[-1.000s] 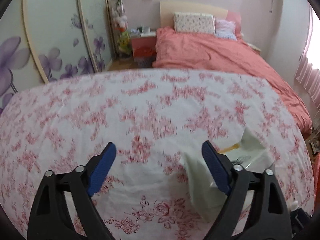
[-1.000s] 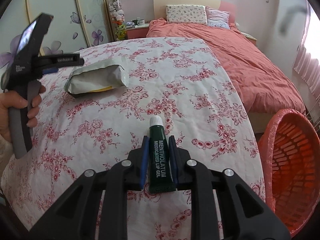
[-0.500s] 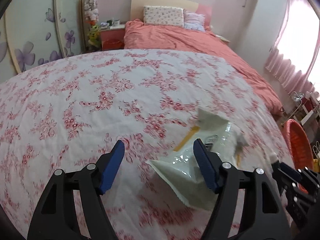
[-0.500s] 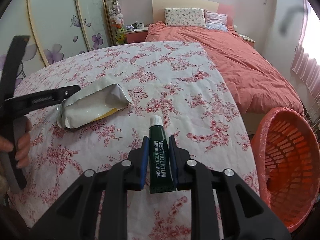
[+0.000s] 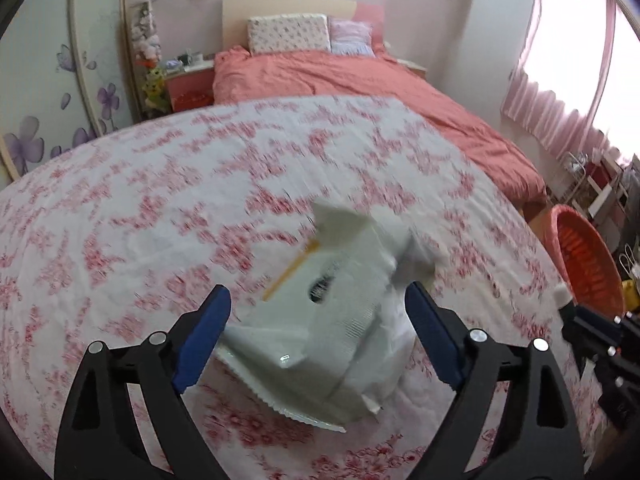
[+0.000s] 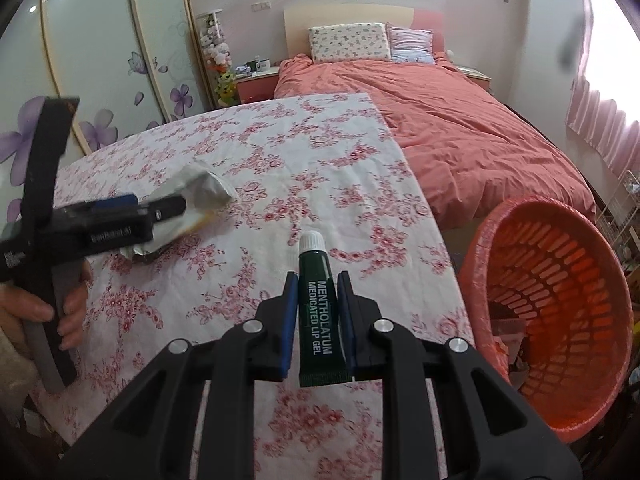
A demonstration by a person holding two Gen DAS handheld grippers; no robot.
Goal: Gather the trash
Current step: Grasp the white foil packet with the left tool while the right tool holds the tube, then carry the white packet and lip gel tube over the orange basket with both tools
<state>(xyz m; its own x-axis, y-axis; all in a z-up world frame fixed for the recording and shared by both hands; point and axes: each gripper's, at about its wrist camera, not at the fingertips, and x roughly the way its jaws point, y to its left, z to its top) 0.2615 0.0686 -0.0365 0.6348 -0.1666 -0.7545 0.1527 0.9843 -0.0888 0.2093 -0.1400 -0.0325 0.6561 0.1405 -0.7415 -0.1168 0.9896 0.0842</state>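
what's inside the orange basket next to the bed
In the orange basket, some dark scraps lie near the bottom, too shadowed to identify. Its near wall hides the rest. The lip gel tube isn't inside.

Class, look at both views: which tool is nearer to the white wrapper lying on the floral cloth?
Left. The left tool straddles the white wrapper, jaws open on either side. The right tool is off to the side, gripping a green tube near the orange basket.

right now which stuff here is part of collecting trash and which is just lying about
Part of the job:
- white wrapper
- lip gel tube
- orange basket

Just there:
- pillows
- pink duvet
- nightstand
- plush toys
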